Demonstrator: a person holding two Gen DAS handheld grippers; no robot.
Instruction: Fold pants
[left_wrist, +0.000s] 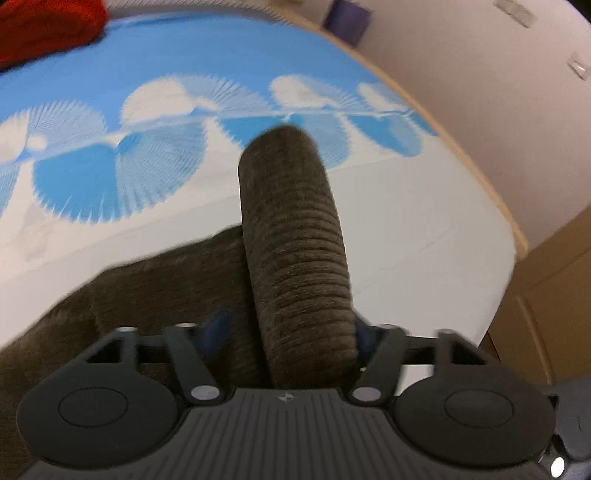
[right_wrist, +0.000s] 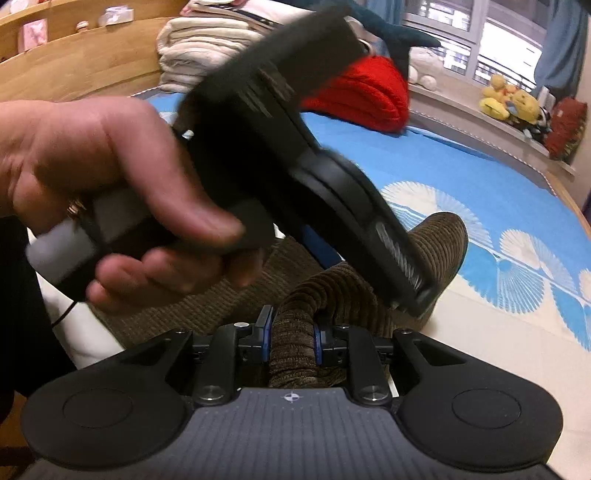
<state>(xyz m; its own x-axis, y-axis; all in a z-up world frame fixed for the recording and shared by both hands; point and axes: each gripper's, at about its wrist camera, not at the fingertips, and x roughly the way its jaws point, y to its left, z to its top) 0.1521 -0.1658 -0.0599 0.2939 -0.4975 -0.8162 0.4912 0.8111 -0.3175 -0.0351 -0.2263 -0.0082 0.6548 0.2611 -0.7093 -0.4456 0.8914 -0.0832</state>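
Note:
The pants (left_wrist: 295, 240) are brown ribbed corduroy. In the left wrist view my left gripper (left_wrist: 291, 332) is shut on a thick fold of them that stands up between the blue pads; more of the cloth (left_wrist: 129, 295) hangs to the left. In the right wrist view my right gripper (right_wrist: 291, 332) is shut on another bunch of the pants (right_wrist: 332, 291), lifted above the bed. The left gripper's body (right_wrist: 314, 166), held in a hand (right_wrist: 110, 177), crosses just in front and hides part of the pants.
The bed sheet (left_wrist: 406, 221) is blue and white with fan shapes. A red knit garment (right_wrist: 362, 96) lies at the far end, folded cream blankets (right_wrist: 207, 40) by the wooden headboard. Plush toys (right_wrist: 509, 103) sit on the window ledge. The bed's edge and wall (left_wrist: 498, 129) are right.

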